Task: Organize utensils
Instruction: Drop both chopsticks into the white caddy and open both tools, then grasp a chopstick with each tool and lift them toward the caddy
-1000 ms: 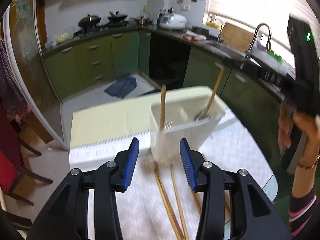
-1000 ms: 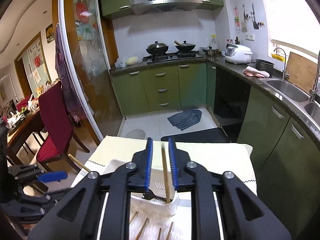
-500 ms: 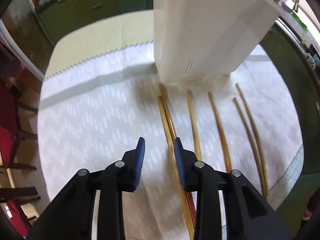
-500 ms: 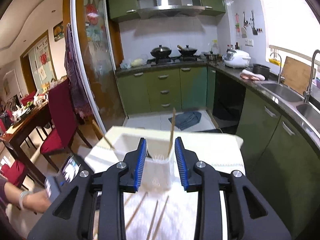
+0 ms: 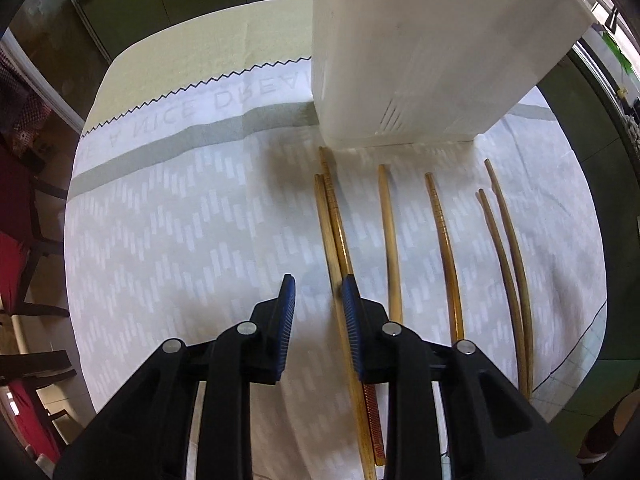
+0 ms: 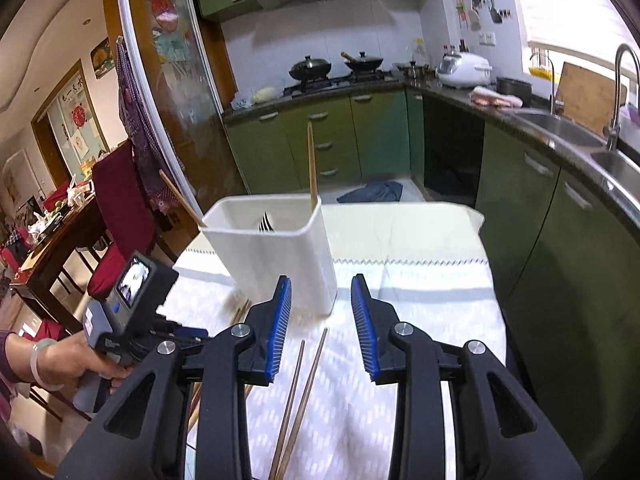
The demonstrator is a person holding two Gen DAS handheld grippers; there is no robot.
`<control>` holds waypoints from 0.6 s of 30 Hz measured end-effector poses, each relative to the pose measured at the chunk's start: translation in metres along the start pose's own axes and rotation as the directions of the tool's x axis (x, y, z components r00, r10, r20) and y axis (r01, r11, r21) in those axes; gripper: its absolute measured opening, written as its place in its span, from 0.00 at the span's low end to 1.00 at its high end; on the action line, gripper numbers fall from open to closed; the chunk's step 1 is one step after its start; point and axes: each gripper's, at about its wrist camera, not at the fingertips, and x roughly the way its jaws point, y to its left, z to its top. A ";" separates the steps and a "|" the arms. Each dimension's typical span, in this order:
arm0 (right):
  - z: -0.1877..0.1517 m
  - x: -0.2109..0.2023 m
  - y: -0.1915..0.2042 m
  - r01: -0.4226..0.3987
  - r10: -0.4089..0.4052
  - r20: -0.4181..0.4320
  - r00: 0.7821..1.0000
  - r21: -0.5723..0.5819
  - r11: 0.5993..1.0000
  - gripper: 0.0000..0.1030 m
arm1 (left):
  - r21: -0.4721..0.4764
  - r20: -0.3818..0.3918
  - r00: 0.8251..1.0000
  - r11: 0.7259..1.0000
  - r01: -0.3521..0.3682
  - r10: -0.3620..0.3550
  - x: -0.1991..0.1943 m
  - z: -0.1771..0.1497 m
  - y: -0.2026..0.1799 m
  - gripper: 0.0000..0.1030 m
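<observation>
Several wooden chopsticks (image 5: pixel 390 236) lie side by side on the white tablecloth (image 5: pixel 180 220) in front of a white utensil holder (image 5: pixel 420 52). My left gripper (image 5: pixel 316 300) is open and empty, low over the cloth, its right finger over the leftmost pair of chopsticks (image 5: pixel 332 220). In the right wrist view the holder (image 6: pixel 276 256) contains an upright chopstick (image 6: pixel 311 164), a leaning one (image 6: pixel 182 198) and a fork (image 6: pixel 265 222). My right gripper (image 6: pixel 322 316) is open and empty, above two chopsticks (image 6: pixel 304 384) on the cloth.
The table's edge (image 5: pixel 588 320) curves close on the right. A green kitchen counter with a sink (image 6: pixel 560 128) runs along the right. Red chairs (image 6: pixel 120 216) and a dining table stand at left. The hand holding my left gripper body (image 6: pixel 116 320) shows at lower left.
My left gripper dropped from level with the holder down over the chopsticks and narrowed its opening. My right gripper pulled back from the holder and opened wider, leaving a chopstick standing in it.
</observation>
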 end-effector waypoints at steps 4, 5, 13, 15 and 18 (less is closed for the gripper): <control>-0.015 0.021 0.002 0.007 -0.008 -0.075 0.997 -0.013 1.000 0.31 | 0.009 -0.013 1.000 1.000 -0.017 0.017 0.002 0.000 -0.008 0.23; -0.019 0.027 0.003 0.011 -0.012 -0.097 0.995 -0.017 1.000 0.31 | 0.008 -0.018 1.000 1.000 -0.019 0.019 0.002 0.000 -0.012 0.23; -0.053 0.099 0.018 0.042 -0.081 -0.346 0.935 -0.119 0.992 0.31 | 0.007 -0.044 0.999 1.000 -0.027 0.027 0.011 0.006 -0.021 0.10; -0.059 0.118 0.018 0.049 -0.098 -0.394 0.914 -0.132 0.990 0.31 | -0.005 -0.053 0.999 1.000 -0.008 0.008 0.013 0.006 -0.021 0.08; -0.064 0.144 0.019 0.046 -0.100 -0.445 0.890 -0.130 0.990 0.31 | 0.001 -0.051 0.999 1.000 -0.007 0.007 0.014 0.004 -0.019 0.07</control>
